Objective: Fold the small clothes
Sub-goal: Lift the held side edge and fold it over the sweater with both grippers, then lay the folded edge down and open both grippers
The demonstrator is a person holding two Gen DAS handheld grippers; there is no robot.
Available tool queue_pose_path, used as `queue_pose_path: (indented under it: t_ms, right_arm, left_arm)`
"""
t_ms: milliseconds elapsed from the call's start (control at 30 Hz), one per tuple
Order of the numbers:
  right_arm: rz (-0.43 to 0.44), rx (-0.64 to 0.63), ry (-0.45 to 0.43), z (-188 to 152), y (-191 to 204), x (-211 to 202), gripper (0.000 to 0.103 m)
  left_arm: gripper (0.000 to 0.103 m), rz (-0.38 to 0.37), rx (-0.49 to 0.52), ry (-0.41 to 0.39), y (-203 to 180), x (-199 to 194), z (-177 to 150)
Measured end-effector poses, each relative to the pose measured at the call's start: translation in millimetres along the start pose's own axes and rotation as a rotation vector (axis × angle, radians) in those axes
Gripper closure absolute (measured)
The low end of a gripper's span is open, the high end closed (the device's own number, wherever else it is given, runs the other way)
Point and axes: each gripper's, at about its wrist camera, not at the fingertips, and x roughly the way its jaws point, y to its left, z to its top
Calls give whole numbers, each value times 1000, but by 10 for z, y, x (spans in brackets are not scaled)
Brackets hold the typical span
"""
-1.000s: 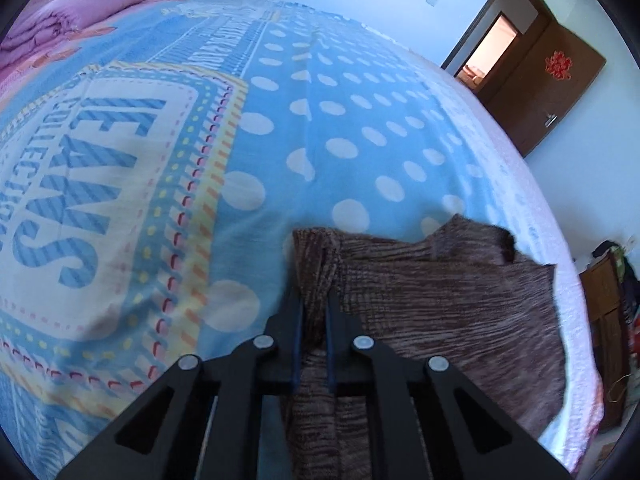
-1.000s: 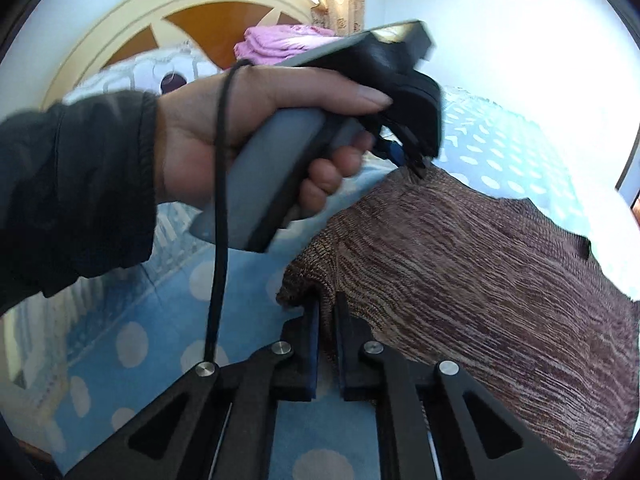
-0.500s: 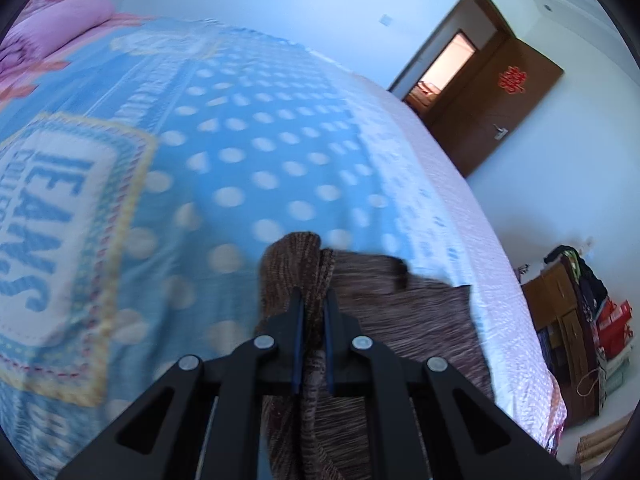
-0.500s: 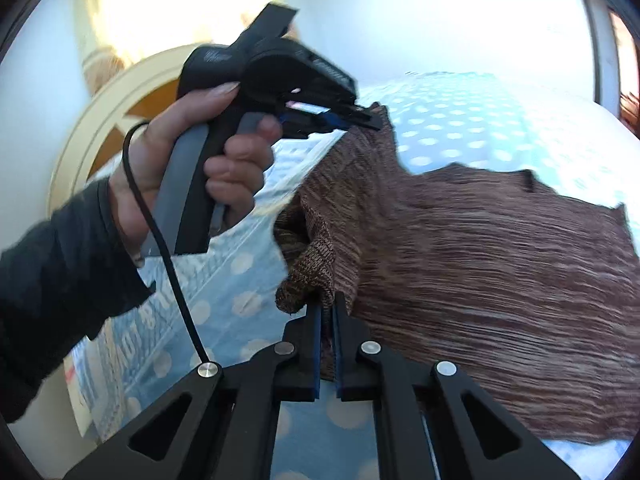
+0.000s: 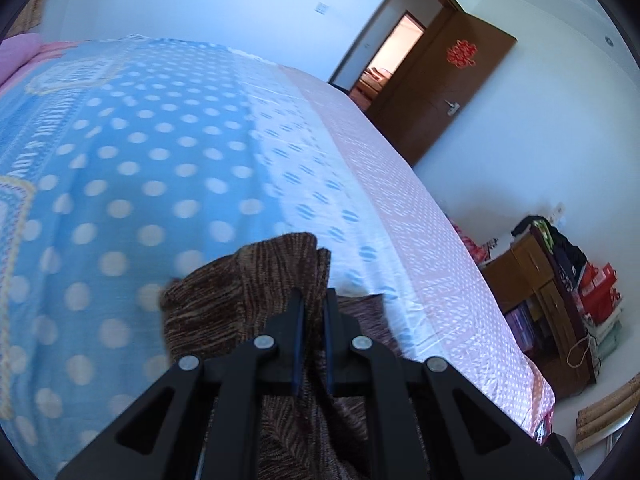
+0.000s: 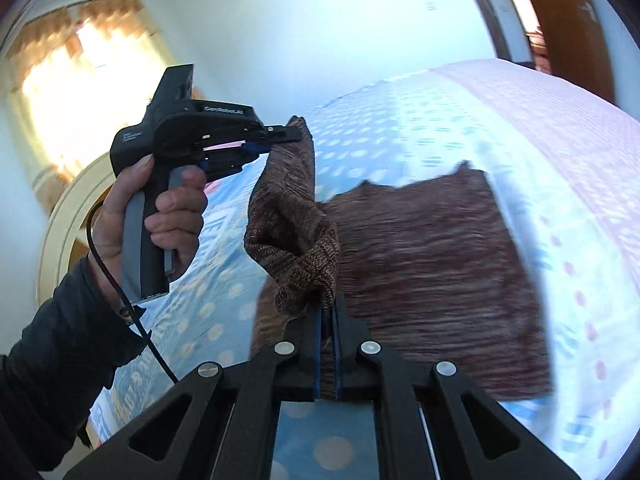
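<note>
Both grippers lift the brown knit garment edge off the bed; left gripper and right gripper clamp it. Risk: slack bunches, fold lands crooked.

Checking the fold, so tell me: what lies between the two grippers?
In the right wrist view, a raised edge of the brown knit garment spans from the left gripper to the right gripper.
</note>
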Motion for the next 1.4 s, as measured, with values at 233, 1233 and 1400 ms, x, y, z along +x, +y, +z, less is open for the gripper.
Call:
queue_pose_path:
  t_ms: [233,1233,1400]
  right_arm:
    - [-67,105,-12,-120,-378,-228,100]
    - [-60,350,128,-512,-1093,-348,98]
    - [-220,285,52,-396,-1058,-619,64]
  left_arm:
    - [95,-24,62,62,-472,449,-31]
    - [50,120,330,61,-1171,942,-563]
    - [37,310,402,-66,-908,388,-833]
